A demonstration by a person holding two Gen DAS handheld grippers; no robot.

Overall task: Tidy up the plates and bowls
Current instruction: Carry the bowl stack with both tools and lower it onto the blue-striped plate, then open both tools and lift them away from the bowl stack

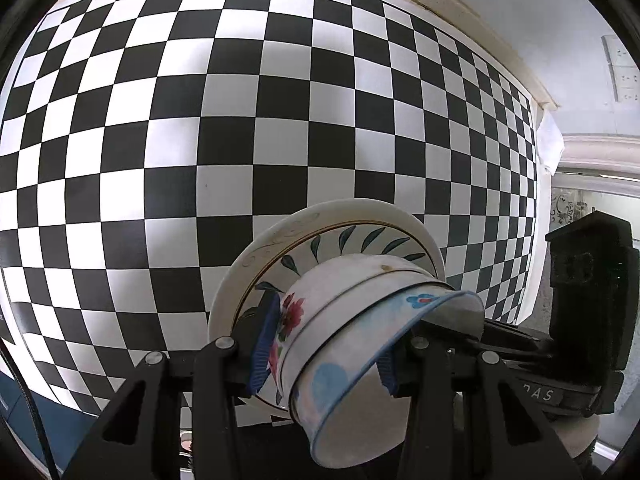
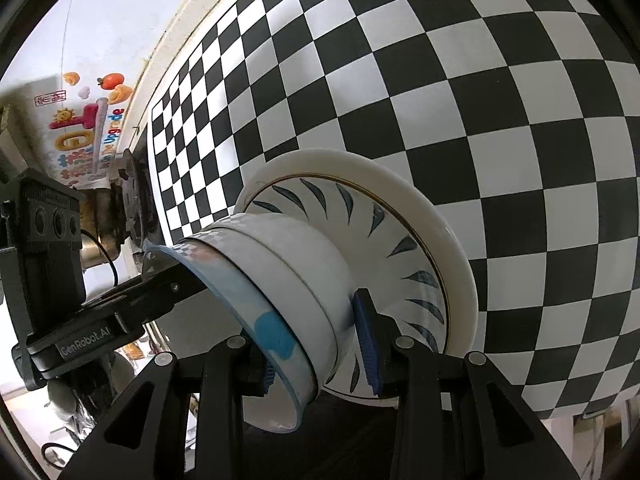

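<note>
While both tools, left tool (image 1: pixel 322 354) and right tool (image 2: pixel 320 354), clamp the stack of bowls and plates (image 1: pixel 340 280) from opposite sides over the checkered tabletop (image 1: pixel 240 120), uneven tilt could slide the top bowl (image 1: pixel 360 364) off

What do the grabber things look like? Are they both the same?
Yes, they match. Each gripper, left and right, has black angular plastic arms with silver round bolts and ridged blue pads on the fingers. Seen from the side, each is a boxy black block; one carries white lettering "GenRobot.AI". A thin black cable trails nearby.
</note>
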